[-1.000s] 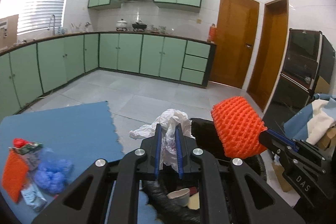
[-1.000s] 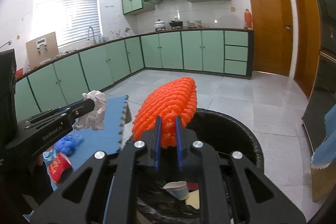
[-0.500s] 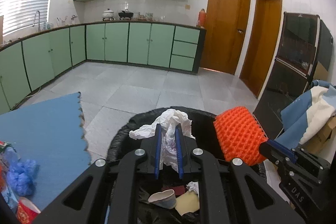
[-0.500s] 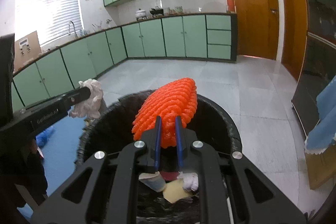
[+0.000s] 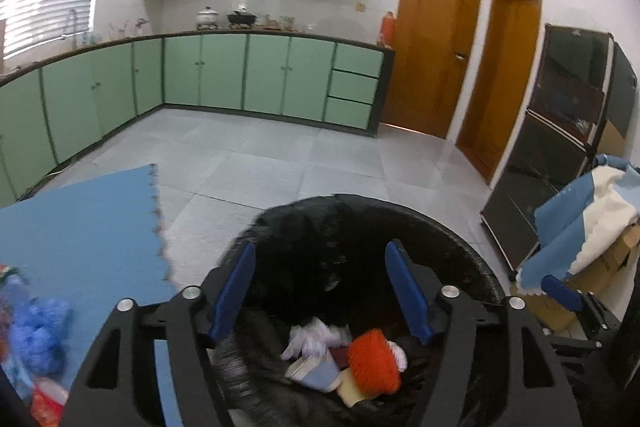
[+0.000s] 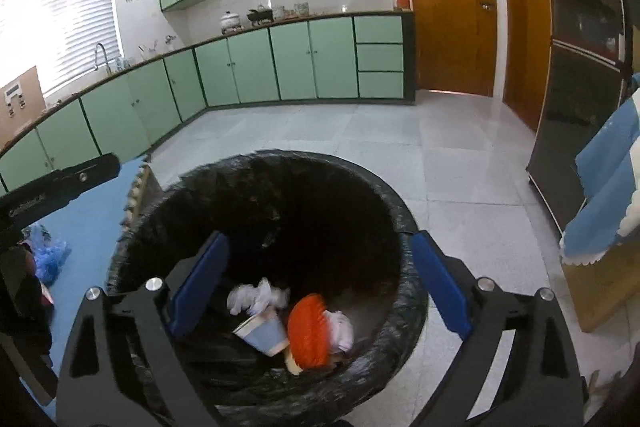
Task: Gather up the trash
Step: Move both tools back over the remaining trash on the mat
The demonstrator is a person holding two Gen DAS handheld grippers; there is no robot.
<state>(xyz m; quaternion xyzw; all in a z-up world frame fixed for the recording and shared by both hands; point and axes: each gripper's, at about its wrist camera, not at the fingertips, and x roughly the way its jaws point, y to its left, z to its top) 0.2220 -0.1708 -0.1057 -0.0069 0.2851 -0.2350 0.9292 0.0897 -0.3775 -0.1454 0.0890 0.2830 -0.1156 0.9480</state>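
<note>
A black-lined trash bin [image 5: 460, 239] [image 6: 404, 223] stands on the floor under both grippers. Inside it lie an orange foam net [image 5: 372, 361] [image 6: 308, 331], a crumpled white tissue [image 5: 316, 337] [image 6: 258, 297] and a blue paper cup [image 5: 316, 371] [image 6: 264, 331]. My left gripper [image 5: 326, 291] is open and empty above the bin. My right gripper [image 6: 320, 283] is open and empty above the bin. The left gripper's body [image 6: 60, 183] shows at the left of the right wrist view.
A blue foam mat [image 5: 80, 227] lies left of the bin, with blue crumpled plastic [image 5: 36, 335] [image 6: 48, 259] and red packaging [image 5: 48, 399] on it. Green cabinets [image 5: 240, 79] line the far walls. A black cabinet [image 5: 560, 147] and a cloth-covered pile [image 5: 592, 223] stand at the right.
Both grippers have opened. The white tissue and the orange foam net have dropped from them into the bin.
</note>
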